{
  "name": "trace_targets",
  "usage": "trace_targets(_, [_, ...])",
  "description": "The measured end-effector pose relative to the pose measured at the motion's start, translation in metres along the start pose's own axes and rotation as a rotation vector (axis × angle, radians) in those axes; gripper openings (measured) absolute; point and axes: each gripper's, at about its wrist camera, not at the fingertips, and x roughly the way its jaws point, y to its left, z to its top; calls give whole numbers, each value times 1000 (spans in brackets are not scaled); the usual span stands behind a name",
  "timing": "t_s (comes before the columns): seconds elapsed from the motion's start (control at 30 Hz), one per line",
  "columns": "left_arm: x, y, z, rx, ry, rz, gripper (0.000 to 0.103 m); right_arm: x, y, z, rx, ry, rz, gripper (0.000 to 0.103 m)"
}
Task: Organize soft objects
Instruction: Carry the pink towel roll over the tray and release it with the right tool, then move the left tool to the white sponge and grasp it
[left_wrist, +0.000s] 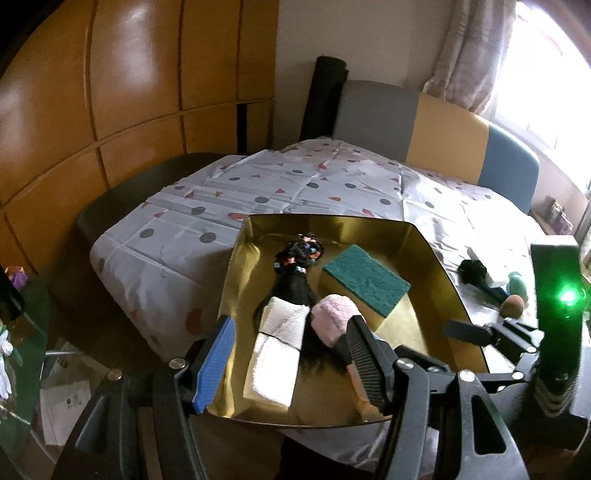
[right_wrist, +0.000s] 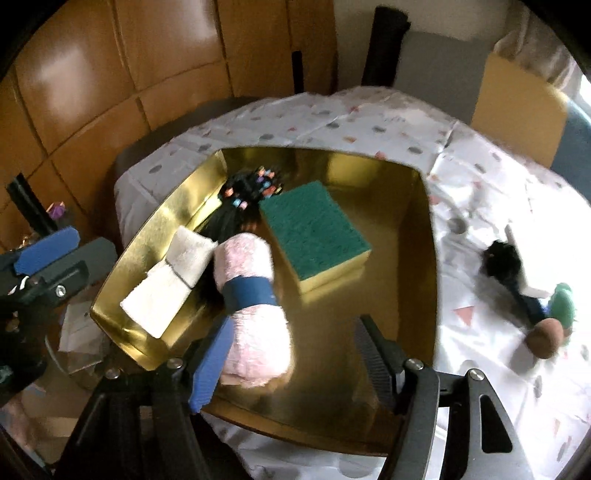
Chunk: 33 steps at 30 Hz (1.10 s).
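Note:
A gold tray (left_wrist: 236, 266) (right_wrist: 424, 240) stands on the cloth-covered table. It holds a green-topped yellow sponge (left_wrist: 365, 280) (right_wrist: 314, 225), a pink rolled towel (left_wrist: 332, 317) (right_wrist: 255, 306) with a blue band, a folded white towel (left_wrist: 277, 354) (right_wrist: 170, 280) and a black hair bundle with coloured beads (left_wrist: 299, 266) (right_wrist: 240, 210). My left gripper (left_wrist: 291, 363) hovers open over the tray's near left, with the white towel below its gap. My right gripper (right_wrist: 293, 362) is open above the near end of the pink roll, which lies by its blue finger and well clear of the black one.
To the right of the tray, a black fuzzy item (right_wrist: 502, 258), a green soft piece (right_wrist: 563, 302) and a brown one (right_wrist: 545, 336) lie on the cloth. A grey, yellow and blue bench back (left_wrist: 443, 129) lines the far side. Wooden cupboards (left_wrist: 110, 92) stand to the left.

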Motion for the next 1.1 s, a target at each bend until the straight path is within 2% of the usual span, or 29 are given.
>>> trace_targets(0.13, [-1, -9, 1, 22, 0, -8, 63, -19, -15, -4, 10, -61, -47, 70])
trace_targets(0.2, [-1, -14, 2, 33, 3, -13, 63, -29, -26, -5, 24, -95, -67, 74])
trace_targets(0.37, [0, -27, 4, 62, 8, -26, 63, -52, -67, -7, 75, -150, -137, 75])
trace_targets(0.83, [3, -69, 7, 144, 20, -67, 63, -85, -196, -42, 201, -151, -375, 78])
trace_targets(1.1, [9, -98, 5, 201, 45, -115, 63, -95, -278, -85, 339, -169, -527, 78])
